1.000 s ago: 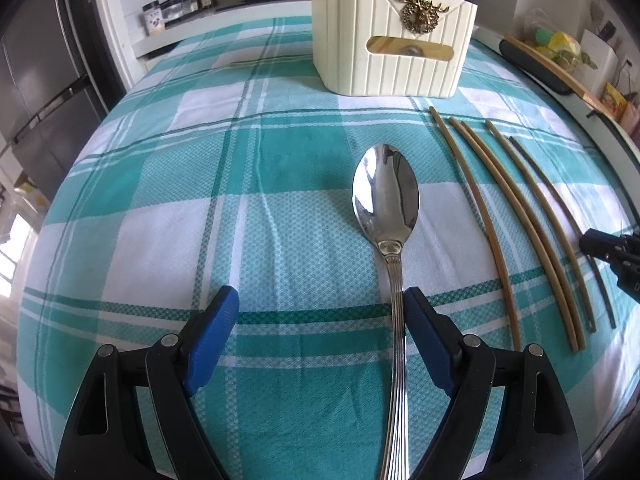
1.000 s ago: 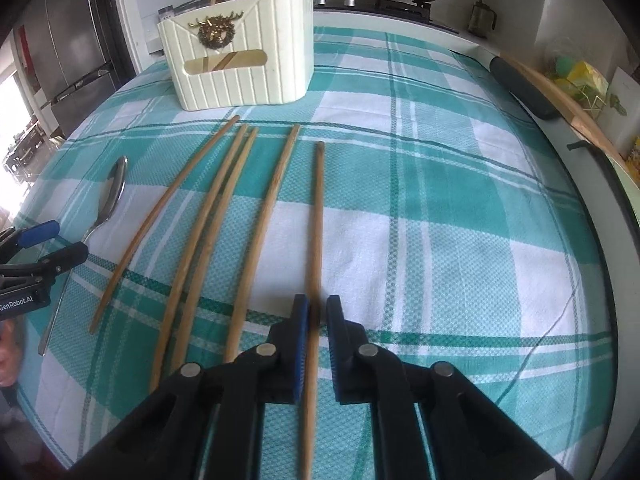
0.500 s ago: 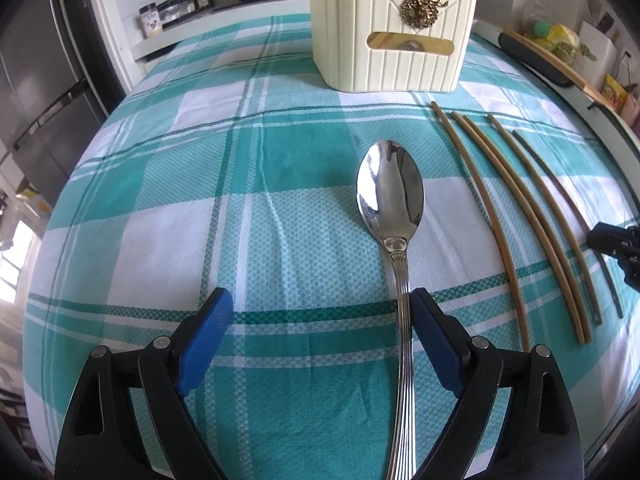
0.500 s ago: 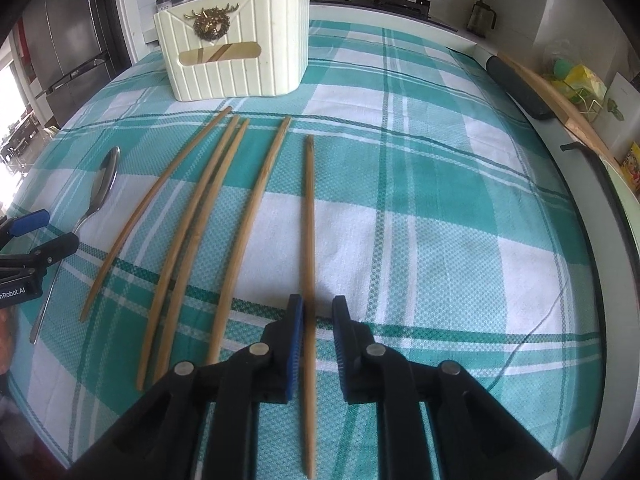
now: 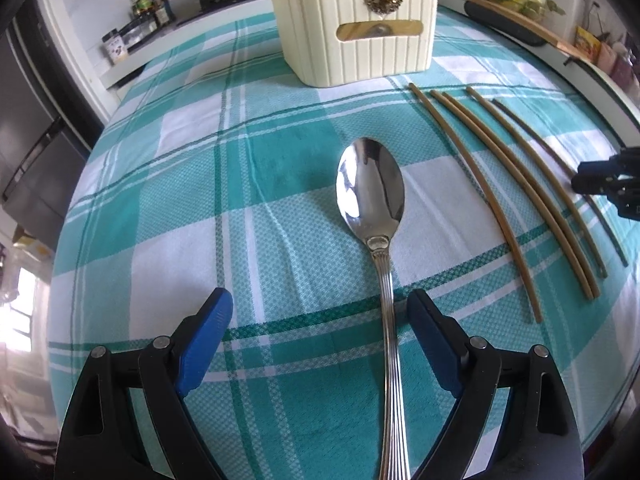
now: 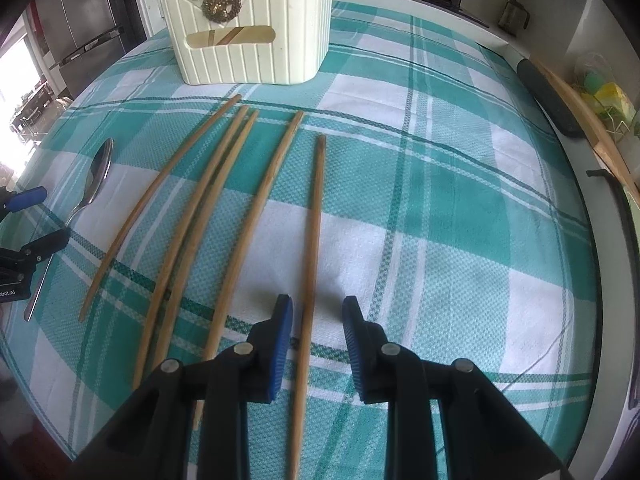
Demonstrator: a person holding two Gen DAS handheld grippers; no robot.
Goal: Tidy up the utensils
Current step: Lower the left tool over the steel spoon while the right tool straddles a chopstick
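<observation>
- Right wrist view: right tongs (image 6: 316, 314) have just been opening, now part open; the rightmost chopstick (image 6: 314, 240) lies between the pads but neither pad presses it, so nothing is held.
- Left wrist view: left tongs (image 5: 320, 318) spread wide, empty; spoon (image 5: 380, 240) handle runs between the pads, just beside the right pad, flat on the checked cloth (image 5: 180, 200) covering the counter.
- Risk, right side: the stick sits off-centre, nearer the left pad. Closing like this would likely shove or roll it before it pinches, maybe into the next chopstick (image 6: 256, 220).
- Risk, left side: thin slick handle flat on cloth; pads could snag fabric or skid off the metal, and the heavy bowl would tip a lifted spoon.
- Cream holder (image 6: 248, 28) stands at the far edge, well apart from both; long carry.
- Right view alone shows sticks behind the holder's slot and poking over its rim; left view alone shows the spoon's full length.
</observation>
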